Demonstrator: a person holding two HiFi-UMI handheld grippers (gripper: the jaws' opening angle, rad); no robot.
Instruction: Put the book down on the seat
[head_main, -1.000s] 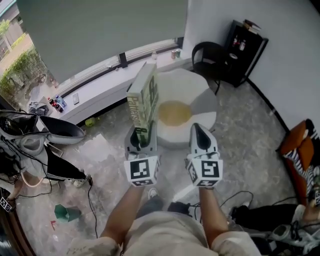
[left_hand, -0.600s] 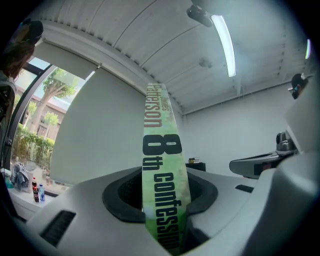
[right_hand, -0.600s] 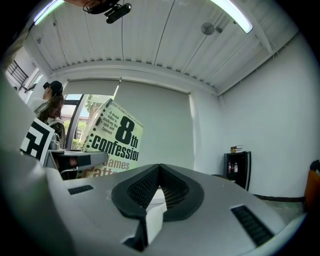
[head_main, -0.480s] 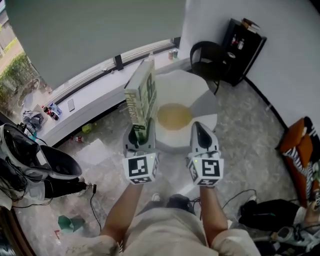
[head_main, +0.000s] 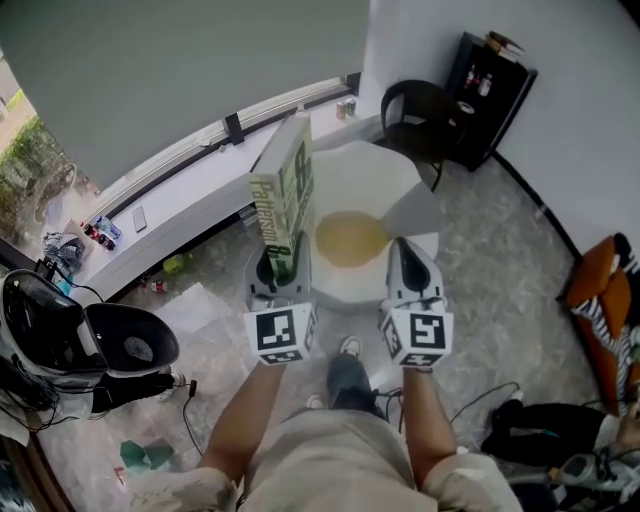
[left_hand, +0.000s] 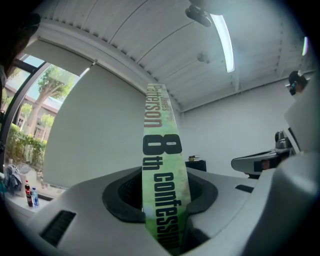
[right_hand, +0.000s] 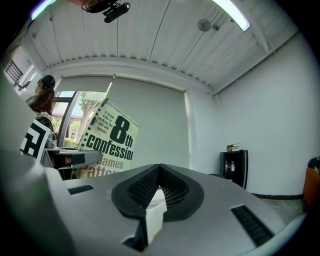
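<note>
While left gripper (head_main: 281, 268) clamps book (head_main: 286, 195), seat (head_main: 378, 172) ahead

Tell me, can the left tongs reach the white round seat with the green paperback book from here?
Probably yes. The left tongs hold the green paperback book upright; the white round seat lies just ahead, its top bare, and the right tongs sit aside.

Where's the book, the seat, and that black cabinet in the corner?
book (head_main: 273, 215): head view, on its green spine.
seat (head_main: 348, 238): head view, on its yellow middle.
black cabinet (head_main: 492, 95): head view, on its front.
</note>
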